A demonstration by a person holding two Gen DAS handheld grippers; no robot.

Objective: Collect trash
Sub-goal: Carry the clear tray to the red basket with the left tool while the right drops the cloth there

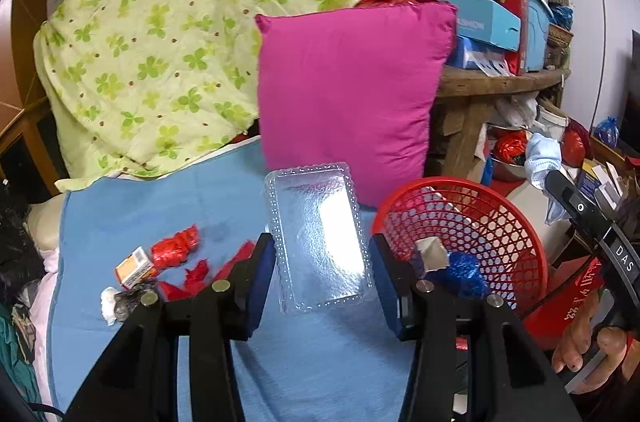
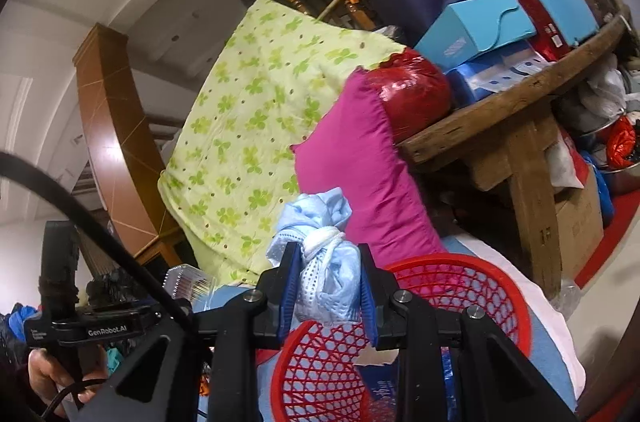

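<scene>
1. Leftmost on the blue sheet (image 1: 132,214) lies a cluster of trash: a white and grey wad (image 1: 120,302), a small orange carton (image 1: 134,267), a crumpled red wrapper (image 1: 176,248) and torn red scraps (image 1: 200,272), all touching or just beside one another.
2. Next, the left gripper (image 1: 322,274) stands spread wide, its blue pads on either side of a clear plastic tray lid (image 1: 320,238) that lies flat on the sheet; whether the pads touch its edges cannot be told.
3. Behind the lid a magenta pillow (image 1: 352,94) leans upright against a green clover quilt (image 1: 160,34).
4. Right of the lid sits a red mesh basket (image 1: 492,222) holding a grey scrap (image 1: 430,254) and a blue crumpled bag (image 1: 460,274).
5. Farther right, the right gripper (image 2: 330,286) pinches a bundled light-blue face mask (image 2: 320,262) between its pads, above the basket's near rim, apart from it.
6. Beyond stands a wooden table (image 2: 500,102) piled with boxes.
</scene>
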